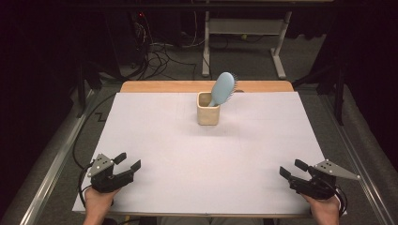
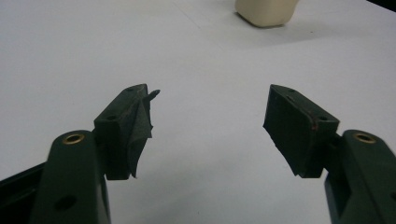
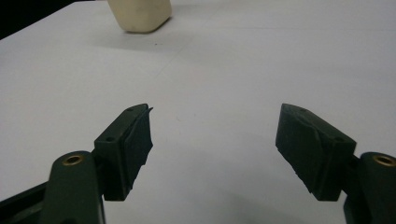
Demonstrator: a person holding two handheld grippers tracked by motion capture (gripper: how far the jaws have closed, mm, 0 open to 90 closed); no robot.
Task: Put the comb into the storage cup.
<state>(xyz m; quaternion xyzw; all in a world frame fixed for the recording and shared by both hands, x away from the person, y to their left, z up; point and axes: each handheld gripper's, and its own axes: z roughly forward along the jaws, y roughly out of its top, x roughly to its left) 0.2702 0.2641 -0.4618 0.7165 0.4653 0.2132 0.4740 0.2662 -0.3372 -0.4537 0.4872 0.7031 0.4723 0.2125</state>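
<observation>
Both idle at the near table [image 1: 155, 140] edge. Left hand-held gripper [image 1: 129, 161] jaws apart, empty; right hand-held gripper [image 1: 293, 168] likewise. Blue hairbrush [image 1: 223, 88] stands handle-down in the beige cup [image 1: 208, 112], well ahead, between them. Judged: pre-reach. Next: reach forward, close on brush head.

Light blue hairbrush [image 1: 222, 88]: oval head up, handle down inside cup, leaning to the right past the rim, bristles facing right and away. Cream cup [image 1: 208, 114]: squarish with rounded corners, upright, open top, standing toward the far middle of the white-covered bench [image 1: 206, 159], well apart from both near corners.
</observation>
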